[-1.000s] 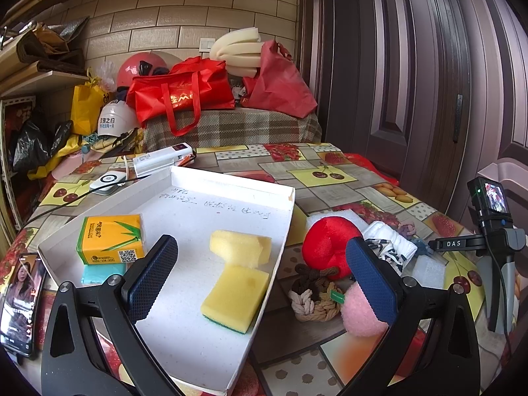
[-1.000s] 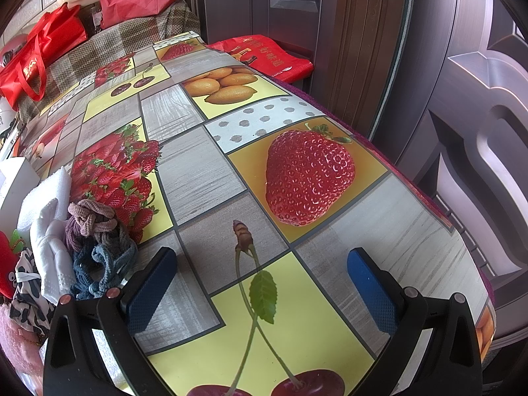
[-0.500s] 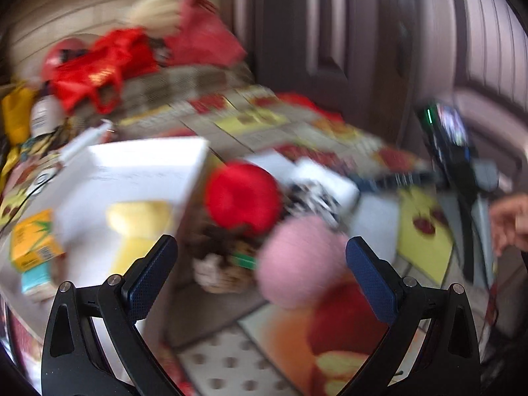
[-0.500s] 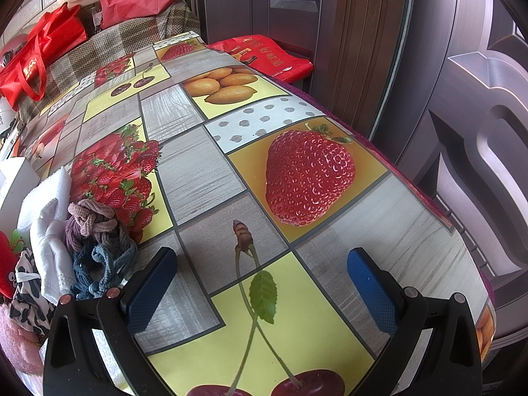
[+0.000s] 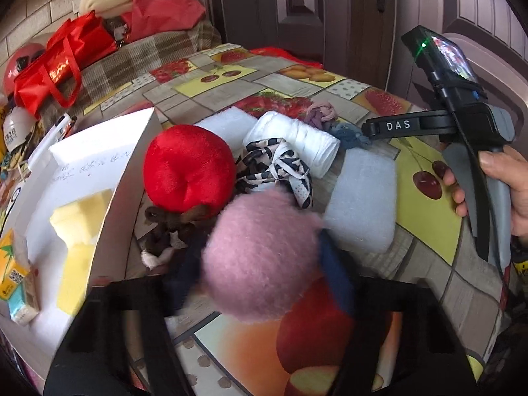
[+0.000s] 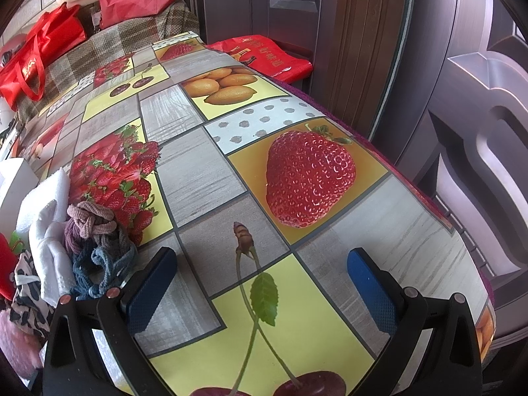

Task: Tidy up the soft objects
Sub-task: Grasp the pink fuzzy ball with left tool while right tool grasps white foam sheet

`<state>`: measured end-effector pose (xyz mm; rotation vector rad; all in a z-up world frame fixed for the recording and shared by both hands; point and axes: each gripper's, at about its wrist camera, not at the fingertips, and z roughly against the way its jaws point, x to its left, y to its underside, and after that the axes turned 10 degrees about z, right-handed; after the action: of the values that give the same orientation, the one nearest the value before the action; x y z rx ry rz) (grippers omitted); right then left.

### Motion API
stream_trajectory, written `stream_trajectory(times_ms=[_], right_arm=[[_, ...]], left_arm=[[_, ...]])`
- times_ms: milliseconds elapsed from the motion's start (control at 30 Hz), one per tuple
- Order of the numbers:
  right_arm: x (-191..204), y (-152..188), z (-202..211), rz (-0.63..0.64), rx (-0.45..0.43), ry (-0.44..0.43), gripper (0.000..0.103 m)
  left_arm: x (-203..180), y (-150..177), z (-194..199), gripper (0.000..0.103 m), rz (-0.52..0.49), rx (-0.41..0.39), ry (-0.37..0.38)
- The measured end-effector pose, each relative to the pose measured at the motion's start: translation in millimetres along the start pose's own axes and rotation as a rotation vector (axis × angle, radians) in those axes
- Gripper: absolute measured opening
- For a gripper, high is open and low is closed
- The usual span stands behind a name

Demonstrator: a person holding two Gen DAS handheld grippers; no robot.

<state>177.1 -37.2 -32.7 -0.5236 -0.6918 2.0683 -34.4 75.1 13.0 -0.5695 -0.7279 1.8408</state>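
At lower centre, the left gripper (image 5: 264, 260) has its jaws clamped on a fluffy pink pompom ball (image 5: 260, 254); the right gripper (image 6: 260, 290) hovers with jaws apart over the fruit-patterned bench (image 6: 204, 178).

A home: fruit-print tablecloth (image 6: 204, 178), panelled door (image 6: 330, 33), red shopping bags (image 5: 62, 62) piled behind.

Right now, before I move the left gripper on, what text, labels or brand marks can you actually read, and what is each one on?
"DAS": white letters on the black arm of the right gripper.
White box: handwritten characters on its inner wall, too faint to read.
Green and yellow tissue pack: a QR code and print, too small to read.
Red bag: gold lettering, blurred.
Red bag by the door: gold print, unreadable.
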Motion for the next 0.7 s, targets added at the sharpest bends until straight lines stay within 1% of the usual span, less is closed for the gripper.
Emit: stream_trajectory(times_ms=[67,100,133,167,200,233,267,300,333,367,400,433,500,533,600,700], right_arm=[[-1,-1,-1,-0.002,-0.003,-0.011,0.103],[-3,-1,-1,0.008,-0.007,-0.025,0.103],[-7,0,2,0.013,-0.024,-0.069,0.103],[-12,2,6,-0.008,-0.051,-0.117,0.103],[-20,6,15,-0.041,-0.101,-0.196,0.103],[-27,12,28,-0.056,-0.177,-0.287,0.103],[-30,17,41,-0.031,-0.247,-0.354,0.103],[-30,20,54,0.023,-0.312,-0.414,0.103],[-26,24,68,0.106,-0.377,-0.468,0.103],[-21,27,75,0.166,-0.401,-0.493,0.103],[-12,29,81,0.242,-0.4,-0.523,0.103],[3,30,83,0.339,-0.362,-0.559,0.103],[27,33,85,0.444,-0.326,-0.594,0.103],[39,36,85,0.498,-0.322,-0.596,0.103],[61,40,83,0.588,-0.311,-0.553,0.103],[78,42,72,0.651,-0.258,-0.508,0.103]], left_arm=[[-2,0,1,0.059,-0.015,-0.009,-0.002],[-4,1,5,0.059,-0.02,-0.028,0.0],[-3,2,9,0.059,-0.018,-0.043,0.003],[-1,4,14,0.059,-0.008,-0.063,0.01],[2,5,20,0.059,0.01,-0.086,0.022],[6,6,25,0.059,0.03,-0.106,0.032],[10,6,30,0.059,0.05,-0.12,0.036],[15,7,34,0.059,0.078,-0.136,0.038],[21,8,38,0.059,0.106,-0.15,0.042],[24,8,41,0.059,0.122,-0.159,0.045],[28,9,44,0.059,0.141,-0.171,0.045],[31,9,46,0.059,0.152,-0.177,0.046],[33,10,48,0.059,0.159,-0.177,0.044],[32,11,49,0.059,0.158,-0.18,0.04],[30,12,51,0.059,0.151,-0.189,0.034],[28,12,50,0.059,0.137,-0.188,0.029]])
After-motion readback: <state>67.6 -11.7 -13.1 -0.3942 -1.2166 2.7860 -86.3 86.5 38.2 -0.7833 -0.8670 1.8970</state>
